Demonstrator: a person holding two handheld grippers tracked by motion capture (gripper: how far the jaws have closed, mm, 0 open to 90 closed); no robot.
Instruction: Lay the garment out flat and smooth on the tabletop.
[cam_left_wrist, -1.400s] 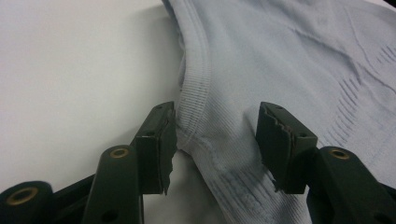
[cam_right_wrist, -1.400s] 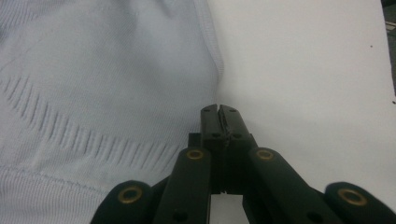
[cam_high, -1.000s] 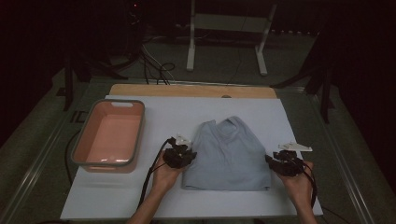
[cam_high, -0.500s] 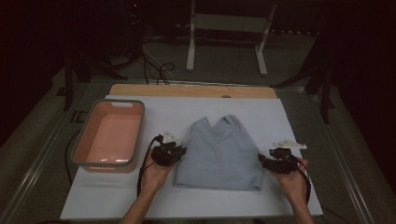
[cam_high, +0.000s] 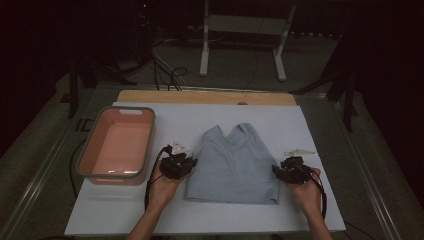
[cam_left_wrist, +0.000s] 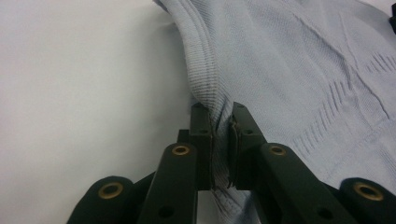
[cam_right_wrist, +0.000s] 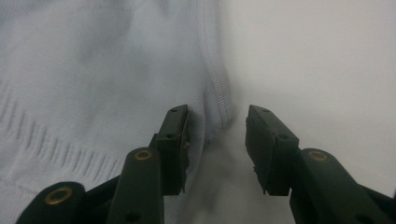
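Observation:
A light blue knit garment (cam_high: 232, 162) lies flat on the white table top (cam_high: 320, 130), its notched neckline pointing away from the person. My left gripper (cam_high: 191, 163) is at the garment's left side, shut on the ribbed hem (cam_left_wrist: 205, 70), which is pinched between the pads (cam_left_wrist: 219, 109). My right gripper (cam_high: 276, 170) is at the garment's right side. Its jaws (cam_right_wrist: 215, 114) have just been closing; the ribbed edge (cam_right_wrist: 217, 93) lies between them beside the left pad, with a gap still showing, so it is open.
A pink tub with a grey rim (cam_high: 82, 150) stands at the table's left. A wooden strip (cam_high: 205, 96) runs along the far edge. Beyond it are a white stand (cam_high: 242, 25) and cables on the dark floor.
The garment, bunched up a second ago, now lies spread flat with its neckline showing. The left hand has shifted left with the hem, and the right gripper has moved in to the garment's right edge.

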